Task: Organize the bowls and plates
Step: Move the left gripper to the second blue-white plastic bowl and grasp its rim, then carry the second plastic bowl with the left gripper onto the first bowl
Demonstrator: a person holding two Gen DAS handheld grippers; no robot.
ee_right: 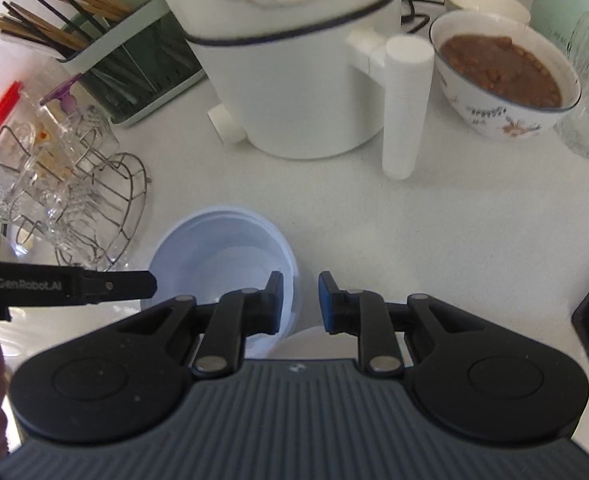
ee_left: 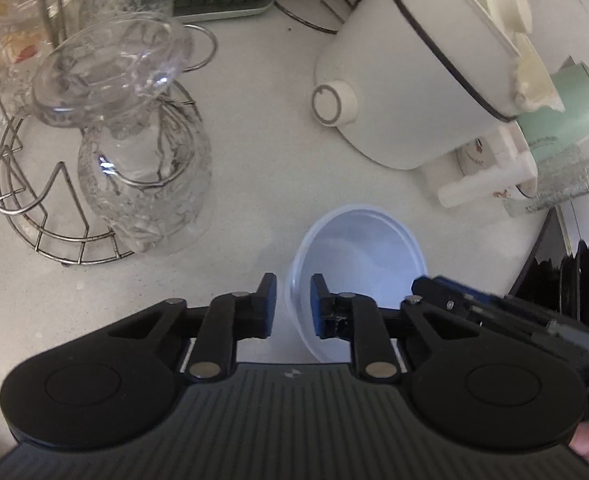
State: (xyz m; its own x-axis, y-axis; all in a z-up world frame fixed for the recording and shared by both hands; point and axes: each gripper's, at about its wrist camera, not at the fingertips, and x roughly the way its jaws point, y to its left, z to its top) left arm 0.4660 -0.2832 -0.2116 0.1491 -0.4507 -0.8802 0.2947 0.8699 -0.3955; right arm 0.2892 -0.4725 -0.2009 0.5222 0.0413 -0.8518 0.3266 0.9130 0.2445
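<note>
I judge I'm at the pickup step: both grippers straddle the rim of the pale blue bowl, and next they need to close. My left gripper has fingers apart across the bowl's left rim; my right gripper, also parted, spans its right rim. Behind the bowl stands the white pot.

Both wrist views angled down close over the counter, sharing the pale bowl
</note>
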